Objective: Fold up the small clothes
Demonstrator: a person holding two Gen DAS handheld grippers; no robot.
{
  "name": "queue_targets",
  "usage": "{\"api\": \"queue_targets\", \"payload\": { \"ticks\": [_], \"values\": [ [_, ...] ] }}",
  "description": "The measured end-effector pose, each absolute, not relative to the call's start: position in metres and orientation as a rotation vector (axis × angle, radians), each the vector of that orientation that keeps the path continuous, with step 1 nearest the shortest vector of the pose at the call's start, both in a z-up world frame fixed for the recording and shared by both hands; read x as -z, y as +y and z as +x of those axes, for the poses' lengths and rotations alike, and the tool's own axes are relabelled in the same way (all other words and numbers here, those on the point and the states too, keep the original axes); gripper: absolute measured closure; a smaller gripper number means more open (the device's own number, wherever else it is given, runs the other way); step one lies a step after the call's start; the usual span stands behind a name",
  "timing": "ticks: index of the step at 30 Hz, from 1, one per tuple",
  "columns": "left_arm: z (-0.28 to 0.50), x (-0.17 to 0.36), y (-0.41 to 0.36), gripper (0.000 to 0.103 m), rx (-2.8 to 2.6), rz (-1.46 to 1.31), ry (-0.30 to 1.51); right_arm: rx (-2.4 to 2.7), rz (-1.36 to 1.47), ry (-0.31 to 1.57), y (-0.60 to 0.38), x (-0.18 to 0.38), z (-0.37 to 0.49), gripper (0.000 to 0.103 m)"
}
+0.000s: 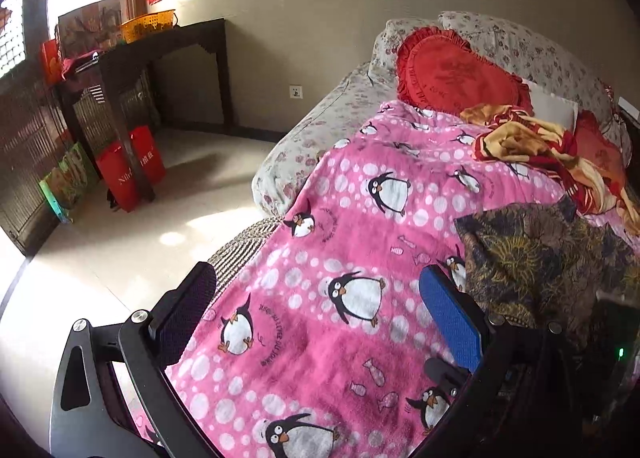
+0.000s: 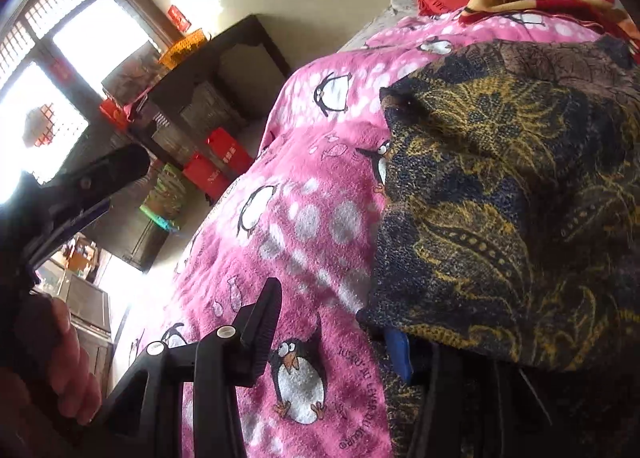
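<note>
The dark garment (image 2: 512, 194) with the gold leaf pattern lies bunched on the pink penguin blanket (image 1: 320, 290), toward the right side of the bed. The right gripper (image 2: 332, 322) sits at its near edge with fingers spread; the blue pad (image 2: 400, 350) is half tucked under the cloth, but nothing is pinched. The left gripper (image 1: 320, 314) hovers over bare blanket, its fingers spread wide and empty – the garment just beside its blue pad.

The step in hand looks like taking a fresh hold to lay the piece flat. Best to pinch only one layer at a corner or hem, each gripper on its own corner, then draw the cloth taut before folding – otherwise the fleece blanket may come up with it.

Counted: one garment to fold, two grippers, one blanket, one crumpled red-and-yellow cloth (image 1: 552, 154) near the two red cushions (image 1: 452, 70)
</note>
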State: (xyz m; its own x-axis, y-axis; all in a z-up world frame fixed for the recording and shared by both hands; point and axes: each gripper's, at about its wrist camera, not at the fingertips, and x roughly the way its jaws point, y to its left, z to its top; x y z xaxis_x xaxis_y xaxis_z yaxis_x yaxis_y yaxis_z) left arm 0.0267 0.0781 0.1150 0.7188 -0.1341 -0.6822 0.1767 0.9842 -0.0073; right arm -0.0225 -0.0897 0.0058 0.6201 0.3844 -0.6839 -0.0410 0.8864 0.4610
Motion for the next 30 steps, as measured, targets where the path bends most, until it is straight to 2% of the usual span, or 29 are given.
{"api": "queue_targets", "payload": {
  "ticks": [1,6,11,17,21,30],
  "values": [
    [0.029,-0.117,0.074,0.001,0.181,0.067,0.752,-0.261,0.432,0.876,-0.089,-0.007,-0.028,0.050],
    [0.033,-0.115,0.039,0.001,0.272,0.109,0.772,-0.324,0.493,0.932,-0.122,-0.037,-0.061,0.050],
    [0.027,-0.097,-0.011,0.001,0.381,0.153,0.825,0.048,0.401,0.787,-0.216,-0.082,-0.102,0.050],
    [0.028,-0.055,-0.057,0.001,0.394,0.211,0.910,0.412,0.360,0.899,-0.315,-0.053,-0.104,0.050],
    [0.030,-0.021,-0.074,0.000,0.357,0.317,0.965,0.437,0.417,0.944,-0.350,-0.021,-0.113,0.050],
    [0.015,-0.056,-0.077,0.001,0.365,0.279,0.911,0.414,0.455,0.925,-0.355,-0.037,-0.147,0.050]
  ]
}}
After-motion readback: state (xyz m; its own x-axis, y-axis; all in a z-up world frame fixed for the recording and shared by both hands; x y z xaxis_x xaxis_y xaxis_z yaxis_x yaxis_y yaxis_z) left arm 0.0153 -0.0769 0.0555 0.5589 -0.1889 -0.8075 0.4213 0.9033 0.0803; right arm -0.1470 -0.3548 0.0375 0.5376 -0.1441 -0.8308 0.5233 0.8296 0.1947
